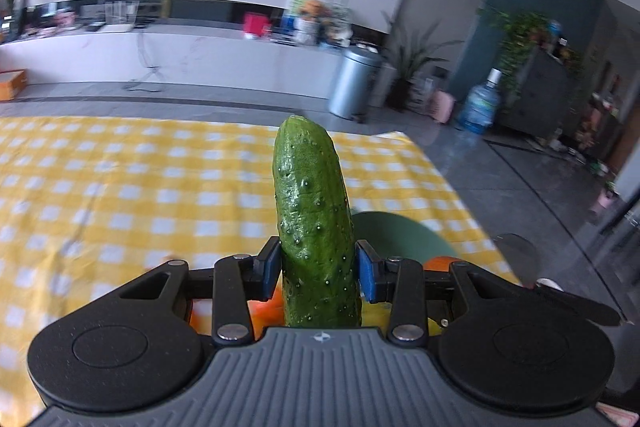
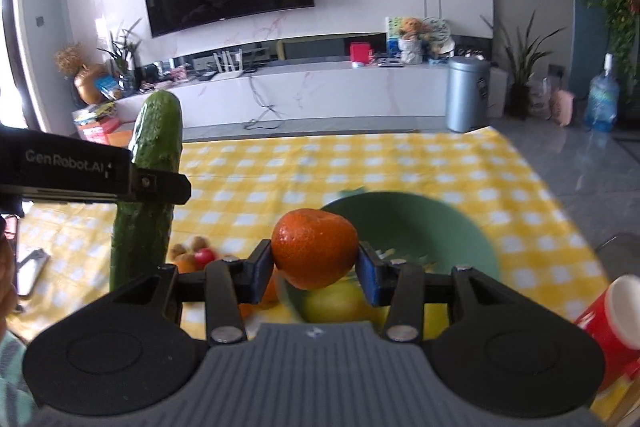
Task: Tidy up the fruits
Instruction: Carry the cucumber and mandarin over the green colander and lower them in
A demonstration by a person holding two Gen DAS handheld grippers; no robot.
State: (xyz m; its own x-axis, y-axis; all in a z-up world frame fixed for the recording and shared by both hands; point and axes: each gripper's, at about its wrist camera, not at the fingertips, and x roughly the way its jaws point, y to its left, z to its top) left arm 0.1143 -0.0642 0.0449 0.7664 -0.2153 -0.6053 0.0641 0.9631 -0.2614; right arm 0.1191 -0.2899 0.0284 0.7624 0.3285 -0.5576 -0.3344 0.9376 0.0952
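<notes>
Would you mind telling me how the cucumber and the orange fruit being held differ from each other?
The cucumber is long, dark green and bumpy; the orange fruit is round with smooth, glossy skin. The cucumber sits in the left hand-held gripper, the orange fruit in the right hand-held gripper. The cucumber juts well past its pads; the orange fruit barely does. Both are clamped between blue pads above the yellow checked cloth.
</notes>
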